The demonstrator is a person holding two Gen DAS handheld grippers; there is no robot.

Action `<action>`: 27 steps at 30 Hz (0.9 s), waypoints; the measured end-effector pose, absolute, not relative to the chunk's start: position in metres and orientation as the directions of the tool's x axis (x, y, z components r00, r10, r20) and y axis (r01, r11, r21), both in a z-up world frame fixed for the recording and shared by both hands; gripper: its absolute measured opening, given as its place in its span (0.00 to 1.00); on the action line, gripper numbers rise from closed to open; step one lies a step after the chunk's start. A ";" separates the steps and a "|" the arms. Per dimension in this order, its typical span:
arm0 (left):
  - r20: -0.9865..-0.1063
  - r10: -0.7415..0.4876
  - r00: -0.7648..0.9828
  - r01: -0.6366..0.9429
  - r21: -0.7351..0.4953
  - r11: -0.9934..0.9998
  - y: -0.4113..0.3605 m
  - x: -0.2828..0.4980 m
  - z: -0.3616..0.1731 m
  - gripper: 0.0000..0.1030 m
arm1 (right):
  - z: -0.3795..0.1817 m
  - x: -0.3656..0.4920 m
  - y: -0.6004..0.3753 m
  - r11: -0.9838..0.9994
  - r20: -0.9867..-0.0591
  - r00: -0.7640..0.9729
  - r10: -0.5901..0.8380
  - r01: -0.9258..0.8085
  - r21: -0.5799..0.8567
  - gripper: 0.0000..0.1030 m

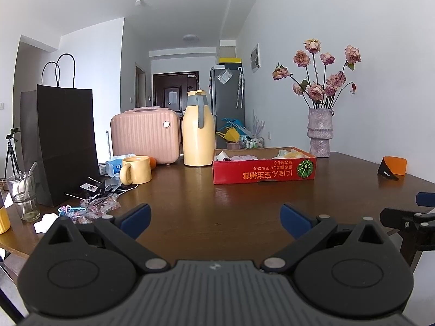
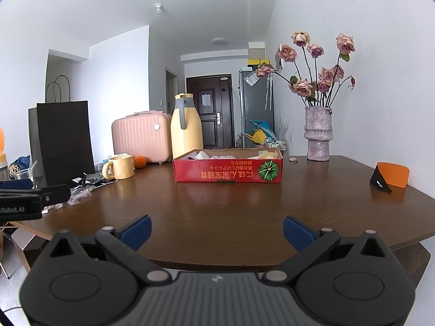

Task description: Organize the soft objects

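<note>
A shallow red cardboard box (image 1: 263, 170) (image 2: 227, 171) with a pumpkin picture sits on the dark wooden table (image 1: 217, 212) (image 2: 217, 203), well ahead of both grippers. Pale soft items (image 1: 244, 157) (image 2: 217, 155) in pink, white and yellow lie inside it, mostly hidden by the box wall. My left gripper (image 1: 215, 220) is open above the near table, nothing between its blue pads. My right gripper (image 2: 217, 231) is open too, at the table's front edge, and also shows at the right edge of the left wrist view (image 1: 407, 217).
A yellow mug (image 1: 136, 169), yellow thermos (image 1: 198, 133), pink case (image 1: 145, 135) and black paper bag (image 1: 65, 141) stand at the left and back. Wrappers (image 1: 98, 205) and a glass (image 1: 24, 195) lie front left. A vase of roses (image 1: 320, 133) and an orange-black object (image 1: 392, 169) stand right.
</note>
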State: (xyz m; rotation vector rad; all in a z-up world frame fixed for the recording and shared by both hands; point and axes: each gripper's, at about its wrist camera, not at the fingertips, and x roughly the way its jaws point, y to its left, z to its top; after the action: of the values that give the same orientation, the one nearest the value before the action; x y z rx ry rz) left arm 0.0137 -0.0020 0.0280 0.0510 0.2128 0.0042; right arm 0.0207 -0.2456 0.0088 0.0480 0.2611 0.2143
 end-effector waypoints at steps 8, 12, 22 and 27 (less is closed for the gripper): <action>-0.216 0.013 0.976 -0.002 0.050 0.999 -0.001 0.015 0.027 1.00 | 0.009 0.022 -0.245 0.973 -0.258 0.938 0.232 -0.217 0.084 1.00; -0.222 0.014 0.975 -0.004 0.048 0.999 -0.001 0.016 0.026 1.00 | 0.008 0.024 -0.246 0.974 -0.262 0.939 0.225 -0.208 0.091 1.00; -0.225 0.013 0.974 -0.001 0.051 0.999 0.000 0.018 0.023 1.00 | 0.007 0.024 -0.245 0.976 -0.262 0.941 0.215 -0.197 0.092 1.00; -0.226 0.013 0.974 -0.002 0.050 0.999 0.001 0.018 0.022 1.00 | 0.007 0.024 -0.246 0.976 -0.259 0.942 0.214 -0.196 0.095 1.00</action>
State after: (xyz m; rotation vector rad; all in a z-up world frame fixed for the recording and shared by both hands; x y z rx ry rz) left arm 0.0183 0.0005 0.0216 0.0491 0.2278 0.0077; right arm 0.0235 -0.2459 0.0072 0.0682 0.2711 0.2090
